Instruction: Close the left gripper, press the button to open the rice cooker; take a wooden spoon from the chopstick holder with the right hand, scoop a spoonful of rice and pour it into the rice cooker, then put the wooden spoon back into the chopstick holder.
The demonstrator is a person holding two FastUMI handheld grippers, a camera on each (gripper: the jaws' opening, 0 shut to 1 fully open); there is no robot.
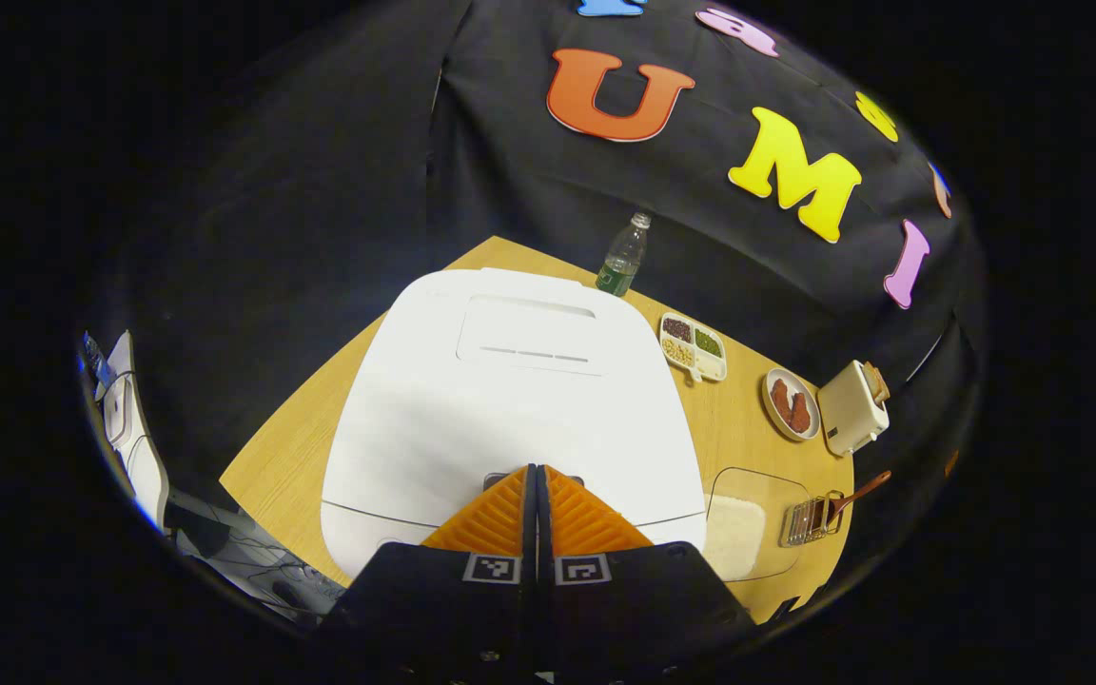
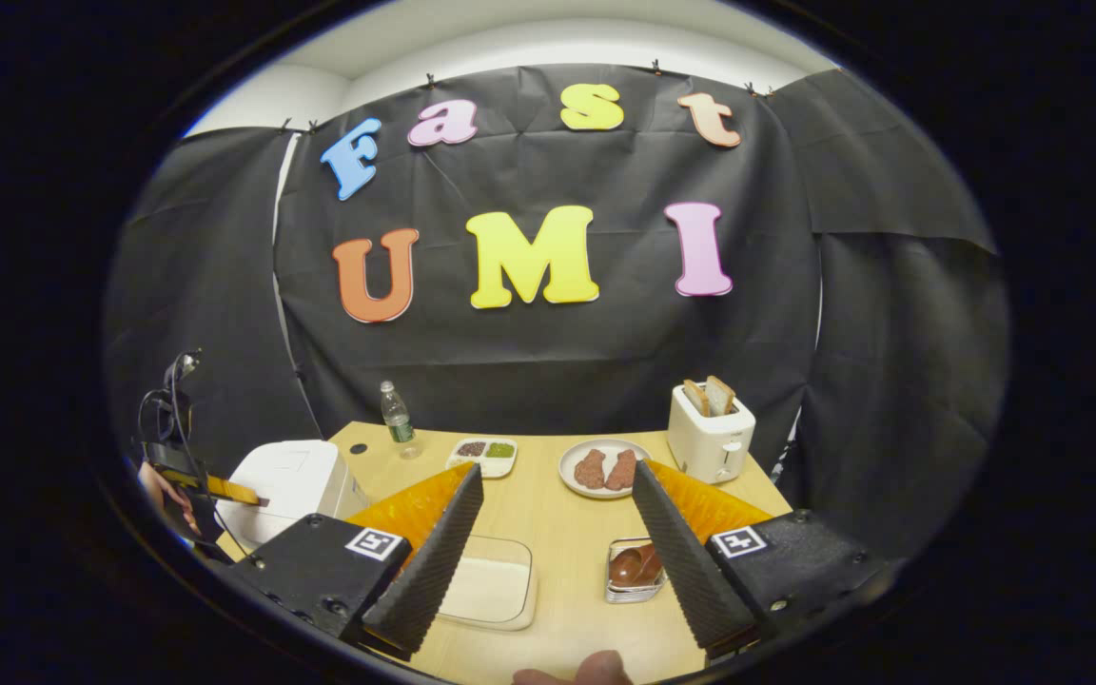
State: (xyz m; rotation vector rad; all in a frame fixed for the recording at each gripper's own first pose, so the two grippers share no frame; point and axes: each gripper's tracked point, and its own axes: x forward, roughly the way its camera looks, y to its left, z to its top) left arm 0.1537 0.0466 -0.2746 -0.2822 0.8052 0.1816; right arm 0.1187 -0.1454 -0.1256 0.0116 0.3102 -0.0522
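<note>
Left tongs (image 1: pixel 537 476) are pressed together, tips meeting with nothing between them, poised right over the front edge of the rice cooker (image 1: pixel 510 400), where a small grey button (image 1: pixel 491 479) peeks out beside the tips. Closed tips make one blunt point, which looks like the reason for that posture: a poke, not a grab. Lid is down, so the cooker is not yet open.

Right tongs (image 2: pixel 548 542) are spread wide and empty, held back from the rice cooker (image 2: pixel 296 485) over the near side of the desk (image 2: pixel 557 518). Between them sits the chopstick holder (image 2: pixel 634 571) with the wooden spoon (image 2: pixel 632 563) resting in it, bowl showing. That wide gape suits a spoon pickup once the lid is up.

The clear rice tray (image 2: pixel 486 590) lies between the rice cooker and the chopstick holder, just beside the holder, so scoop and pour should be a short trip. Beyond the rice cooker stand a water bottle (image 2: pixel 397 415), a grain dish (image 2: pixel 484 451), a plate (image 2: pixel 605 466) and a toaster (image 2: pixel 710 433).
</note>
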